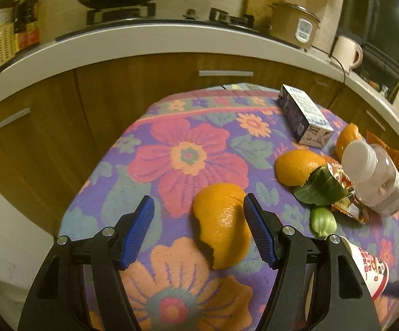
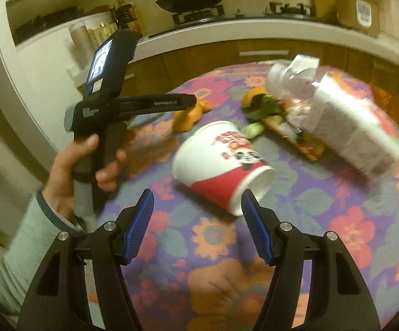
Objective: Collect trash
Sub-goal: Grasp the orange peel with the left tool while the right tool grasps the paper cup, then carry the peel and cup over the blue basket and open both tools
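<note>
— Your left gripper (image 1: 198, 233) is gaping wide around the orange peel (image 1: 221, 224) lying on the floral tablecloth (image 1: 172, 149), isn't it?

— Yes. Your right gripper (image 2: 196, 226) is likewise spreading open, nearing the tipped paper cup (image 2: 221, 165).

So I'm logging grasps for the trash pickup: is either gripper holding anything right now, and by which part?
Nothing is held. The left gripper is open around an orange peel, its jaws not closed on it. The right gripper is open before the paper cup.
</note>
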The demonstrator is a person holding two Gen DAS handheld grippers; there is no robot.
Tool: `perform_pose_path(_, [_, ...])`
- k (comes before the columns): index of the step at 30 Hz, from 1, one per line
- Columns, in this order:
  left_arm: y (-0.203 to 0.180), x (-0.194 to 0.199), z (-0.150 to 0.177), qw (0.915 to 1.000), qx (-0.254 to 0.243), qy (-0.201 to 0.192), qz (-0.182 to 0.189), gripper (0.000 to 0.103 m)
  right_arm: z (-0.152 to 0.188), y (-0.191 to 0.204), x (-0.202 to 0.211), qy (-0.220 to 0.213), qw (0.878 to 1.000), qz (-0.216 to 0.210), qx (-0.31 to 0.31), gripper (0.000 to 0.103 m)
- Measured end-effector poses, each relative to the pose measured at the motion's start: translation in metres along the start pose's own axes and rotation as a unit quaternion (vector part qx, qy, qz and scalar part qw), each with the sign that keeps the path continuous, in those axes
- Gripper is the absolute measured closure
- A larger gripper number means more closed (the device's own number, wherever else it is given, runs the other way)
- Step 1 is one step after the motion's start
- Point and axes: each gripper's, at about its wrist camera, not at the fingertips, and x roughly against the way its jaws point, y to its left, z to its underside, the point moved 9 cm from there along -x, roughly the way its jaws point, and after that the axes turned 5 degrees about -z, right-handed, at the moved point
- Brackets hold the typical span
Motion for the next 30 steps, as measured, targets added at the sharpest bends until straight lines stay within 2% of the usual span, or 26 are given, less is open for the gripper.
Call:
perform_pose_path(3, [-0.005,-0.005,0.004,0.9999,-0.008,0.01,0.002,0.041,-0.013,-0.011,0.003,-0.013,0.999,0.017,0.024,0.041])
perform_pose_path(5, [-0.007,-0.006,0.005,0.9998,-0.011,0.013,0.004,0.047,-0.023,-0.017,-0.003,-0.016,0.999,0.008,0.041,0.04])
perform_pose_path(9, [-0.011,-0.006,0.007,0.9996,-0.019,0.013,0.017,0.06,-0.032,-0.021,-0.023,0.0,0.998,-0.008,0.06,0.029])
perform_pose_path(10, [-0.014,-0.006,0.007,0.9995,-0.024,0.012,0.02,0.065,-0.033,-0.021,-0.027,0.003,0.998,-0.015,0.06,0.029])
perform_pose_path(14, [-0.018,-0.005,0.007,0.9992,-0.036,0.007,0.017,0.07,-0.033,-0.025,-0.046,0.026,0.999,-0.028,0.035,0.029])
perform_pose_path(18, [-0.021,-0.003,0.008,0.9989,-0.039,0.005,0.025,0.074,-0.028,-0.029,-0.059,0.055,0.998,-0.023,0.019,0.029])
perform_pose_path(20, [-0.022,-0.003,0.008,0.9989,-0.04,0.004,0.024,0.075,-0.024,-0.032,-0.066,0.073,0.997,-0.017,0.012,0.033])
perform_pose_path(21, [-0.021,-0.003,0.008,0.9989,-0.04,0.004,0.025,0.075,-0.024,-0.031,-0.065,0.071,0.997,-0.019,0.013,0.045])
perform_pose_path(22, [-0.021,-0.003,0.008,0.9989,-0.039,0.002,0.026,0.076,-0.024,-0.029,-0.063,0.066,0.997,-0.026,0.014,0.048])
perform_pose_path(25, [-0.022,-0.001,0.007,0.9988,-0.039,-0.001,0.03,0.079,-0.025,-0.03,-0.056,0.053,0.998,-0.03,0.011,0.049])
perform_pose_path(27, [-0.022,0.0,0.008,0.9987,-0.04,-0.002,0.03,0.081,-0.026,-0.03,-0.053,0.046,0.998,-0.031,0.008,0.056])
perform_pose_path(30, [-0.023,0.003,0.008,0.9987,-0.042,-0.005,0.03,0.084,-0.027,-0.028,-0.046,0.033,0.999,-0.034,0.008,0.058])
